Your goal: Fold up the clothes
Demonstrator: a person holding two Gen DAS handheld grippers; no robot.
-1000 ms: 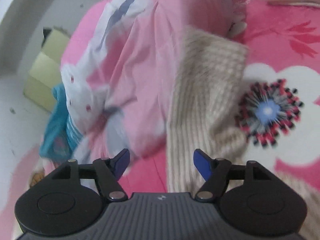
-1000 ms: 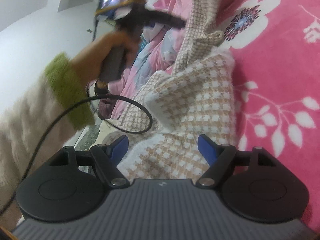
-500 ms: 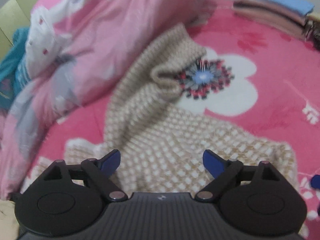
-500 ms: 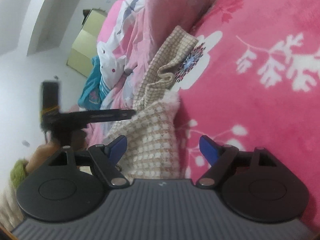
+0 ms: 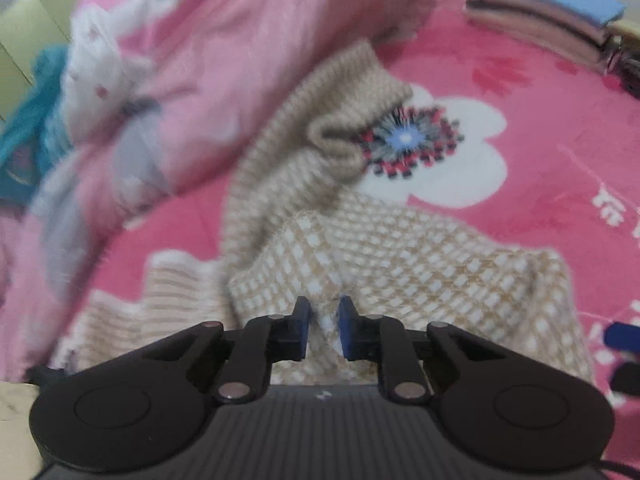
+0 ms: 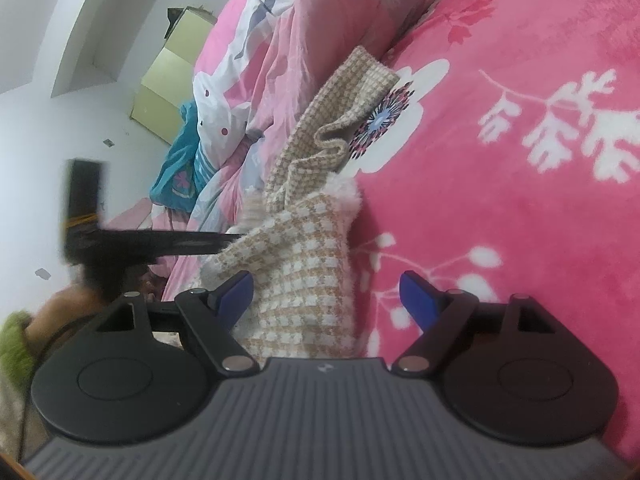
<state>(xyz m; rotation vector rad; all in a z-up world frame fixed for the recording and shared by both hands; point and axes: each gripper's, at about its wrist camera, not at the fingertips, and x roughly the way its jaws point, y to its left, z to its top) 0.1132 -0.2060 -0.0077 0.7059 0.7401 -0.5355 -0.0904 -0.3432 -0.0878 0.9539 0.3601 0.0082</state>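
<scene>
Your left wrist view is smeared on its left side: the pink quilt (image 5: 192, 92) and the teal cloth (image 5: 28, 148) show no sharp pattern. The folded stack (image 5: 548, 12) runs off the top right edge. In your right wrist view the left gripper (image 6: 224, 240) is a dark blur, its tips buried behind the checked sweater (image 6: 304, 280). Your hand (image 6: 64, 312) is blurred and partly covered.

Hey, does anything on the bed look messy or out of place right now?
Yes. The beige checked sweater lies crumpled on the pink blanket, its sleeve twisted toward the heaped pink duvet. The folded stack behind looks tidy.
</scene>
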